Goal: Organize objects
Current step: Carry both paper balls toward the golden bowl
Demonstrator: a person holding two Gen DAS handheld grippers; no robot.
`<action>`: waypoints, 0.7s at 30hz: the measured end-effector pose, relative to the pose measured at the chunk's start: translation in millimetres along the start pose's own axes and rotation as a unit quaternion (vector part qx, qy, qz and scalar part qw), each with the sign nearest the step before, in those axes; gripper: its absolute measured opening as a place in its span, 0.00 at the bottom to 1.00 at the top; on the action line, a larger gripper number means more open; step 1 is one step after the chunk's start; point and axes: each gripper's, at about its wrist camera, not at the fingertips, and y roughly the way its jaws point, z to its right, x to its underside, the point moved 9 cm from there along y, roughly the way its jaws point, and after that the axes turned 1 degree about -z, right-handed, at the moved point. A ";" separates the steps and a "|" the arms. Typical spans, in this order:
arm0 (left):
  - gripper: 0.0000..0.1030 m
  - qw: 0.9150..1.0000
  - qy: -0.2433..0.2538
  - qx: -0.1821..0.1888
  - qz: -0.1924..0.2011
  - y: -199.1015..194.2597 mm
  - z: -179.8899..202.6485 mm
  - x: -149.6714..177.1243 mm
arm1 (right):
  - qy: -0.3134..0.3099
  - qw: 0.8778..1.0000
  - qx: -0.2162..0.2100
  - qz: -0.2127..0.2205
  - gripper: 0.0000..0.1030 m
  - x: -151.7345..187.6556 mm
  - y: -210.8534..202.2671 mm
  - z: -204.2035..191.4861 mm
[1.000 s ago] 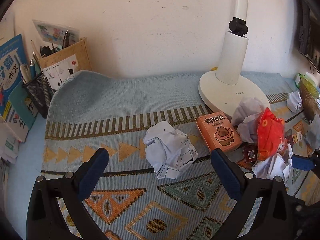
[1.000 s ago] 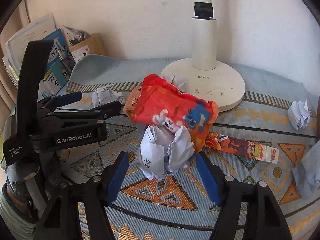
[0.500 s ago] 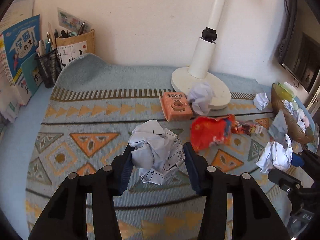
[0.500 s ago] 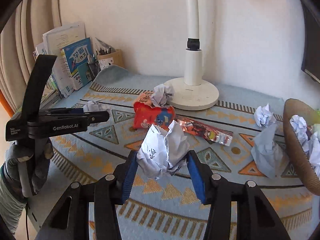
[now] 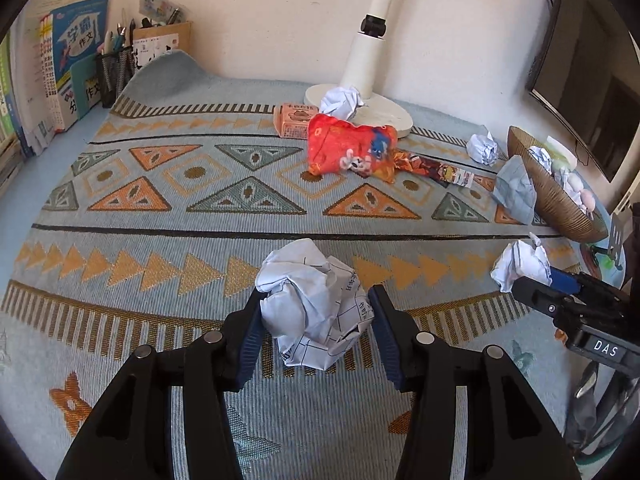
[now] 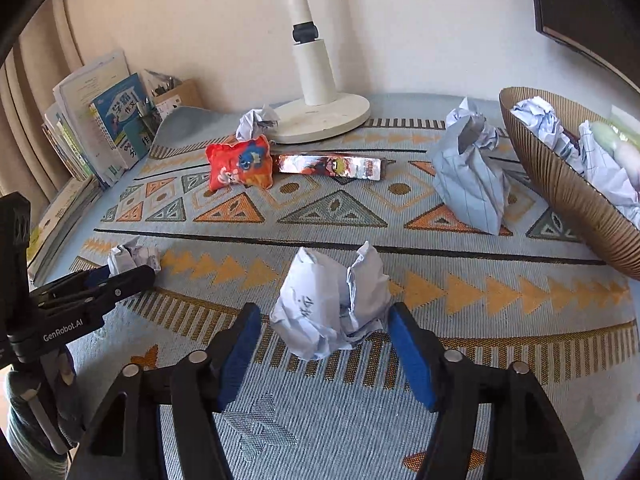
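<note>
Left tongs (image 5: 316, 312) clench paper (image 5: 312, 304); right tongs (image 6: 324, 336) just opening; basket (image 6: 560, 184) holds crumpled sheets (image 6: 540, 120)

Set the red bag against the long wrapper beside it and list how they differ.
Shape: the red bag is squarish and puffed up, while the wrapper is a long, narrow strip lying flat.
Colour: the red bag is bright red with a blue patch. The wrapper is darker, with a pale end.
Place: the red bag lies nearer the books, the wrapper nearer the basket.
Shared: both lie on the mat in front of the lamp, with cartoon prints.
</note>
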 end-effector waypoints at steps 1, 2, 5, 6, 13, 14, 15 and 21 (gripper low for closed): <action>0.47 1.000 0.009 -0.008 -0.005 2.5 2.5 2.2 | 0.005 1.000 0.000 0.004 0.70 -0.9 -1.0 1.6; 0.47 1.000 0.019 -0.017 -0.009 4.3 4.7 3.2 | 0.007 1.000 0.000 0.007 0.70 -1.7 -1.8 2.3; 0.47 0.999 0.030 -0.020 -0.010 4.8 7.2 3.7 | 0.008 1.000 0.001 0.005 0.70 -1.1 -1.1 1.3; 0.47 0.999 0.026 -0.016 -0.009 4.4 6.3 3.8 | 0.005 1.000 -0.001 0.008 0.68 -1.4 -1.9 -0.4; 0.47 1.000 0.019 -0.012 -0.008 3.7 4.9 3.7 | -0.008 1.000 -0.007 0.029 0.50 -3.5 -9.5 -4.2; 0.47 1.000 0.019 -0.011 -0.008 3.5 4.6 3.7 | -0.006 0.999 -0.007 0.031 0.50 -3.5 -10.2 -3.6; 0.47 1.000 0.018 -0.011 -0.008 3.5 4.5 3.6 | -0.004 1.000 -0.007 0.030 0.50 -3.8 -9.8 -3.1; 0.48 1.000 0.017 -0.009 -0.008 3.8 4.4 3.4 | 0.002 1.000 -0.018 -0.006 0.51 1.4 2.4 -2.2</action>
